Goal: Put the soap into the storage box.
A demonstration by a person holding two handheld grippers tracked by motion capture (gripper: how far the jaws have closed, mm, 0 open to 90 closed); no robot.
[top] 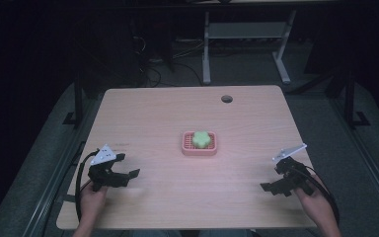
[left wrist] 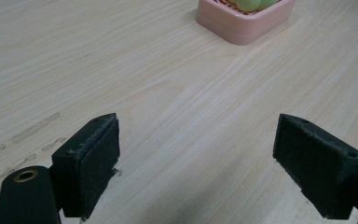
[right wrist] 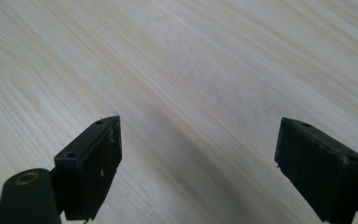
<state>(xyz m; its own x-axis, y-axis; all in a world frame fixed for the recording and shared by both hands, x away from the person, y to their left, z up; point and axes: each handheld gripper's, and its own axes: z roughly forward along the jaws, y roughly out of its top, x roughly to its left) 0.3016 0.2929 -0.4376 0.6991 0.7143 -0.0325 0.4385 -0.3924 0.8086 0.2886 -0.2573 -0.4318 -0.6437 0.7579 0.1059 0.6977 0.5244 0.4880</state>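
Note:
A pink square dish [top: 199, 149] sits near the middle of the wooden table [top: 177, 113], with a green flower-shaped piece [top: 202, 138] lying in it. In the left gripper view the dish [left wrist: 242, 23] shows at the top edge, the green piece [left wrist: 254, 3] on it. My left gripper [top: 126, 170] rests low at the front left, open, nothing between its jaws. My right gripper [top: 272, 180] is at the front right, open and empty too. In each gripper view, the left gripper [left wrist: 196, 158] and the right gripper [right wrist: 198, 161] hold their jaws wide apart over bare wood.
A round cable hole [top: 226, 98] lies near the table's far edge. Beyond the table stand a white desk frame [top: 206, 49] and loose cables on a dark floor. Metal rails run along both sides of the table.

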